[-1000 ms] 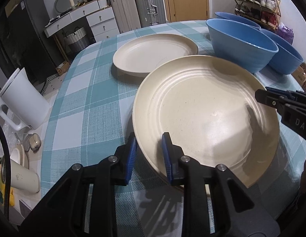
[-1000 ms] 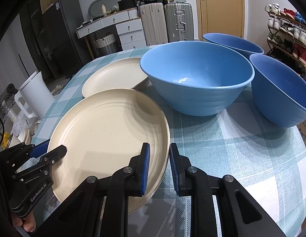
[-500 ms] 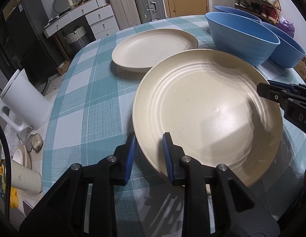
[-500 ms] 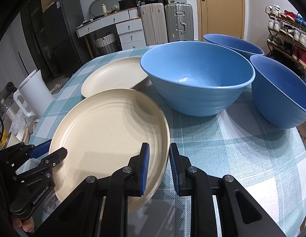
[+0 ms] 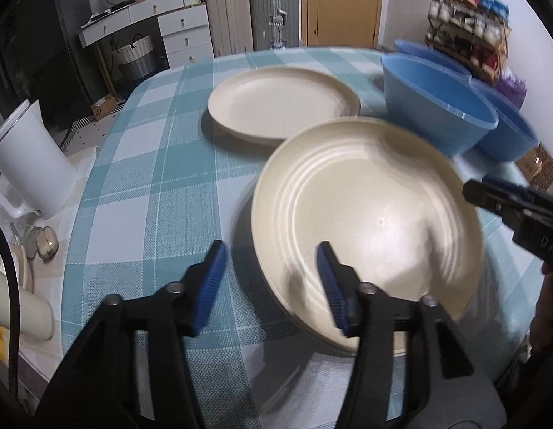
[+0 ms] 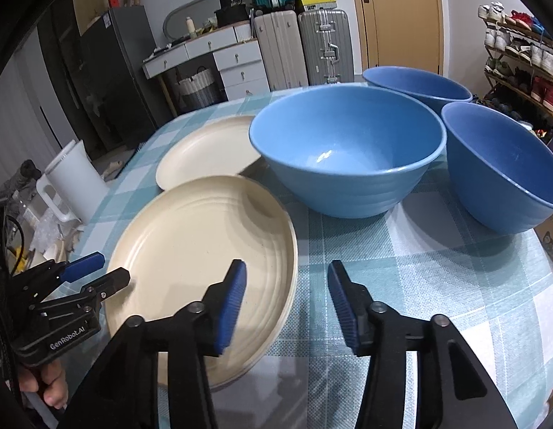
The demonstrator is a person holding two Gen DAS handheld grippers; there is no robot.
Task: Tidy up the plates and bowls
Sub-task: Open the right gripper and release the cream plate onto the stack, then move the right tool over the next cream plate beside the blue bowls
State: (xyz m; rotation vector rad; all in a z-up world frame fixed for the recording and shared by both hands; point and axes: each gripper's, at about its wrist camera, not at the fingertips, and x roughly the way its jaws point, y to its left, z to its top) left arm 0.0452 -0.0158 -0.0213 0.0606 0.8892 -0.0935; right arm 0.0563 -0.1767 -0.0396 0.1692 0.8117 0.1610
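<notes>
Across both views, each hand-held gripper [image 5: 271, 279] [image 6: 285, 295] just parted astride near plate [image 5: 365, 214], third blue bowl's [image 6: 416, 84] inside only on right.

Each tool is matte black with hinged link arms, round silver pivot screws and ribbed blue pads. The left tool [image 5: 271, 280] carries white "GenRobot.AI" lettering on its side. The right tool [image 6: 287, 298] shows pale lettering, partly cut off, reading "DA".

My left wrist feed is motion-smeared, worst on the near cream plate [image 5: 365, 214]; the right feed is sharp. Soft overhead light, fisheye bending, dark corners.
</notes>
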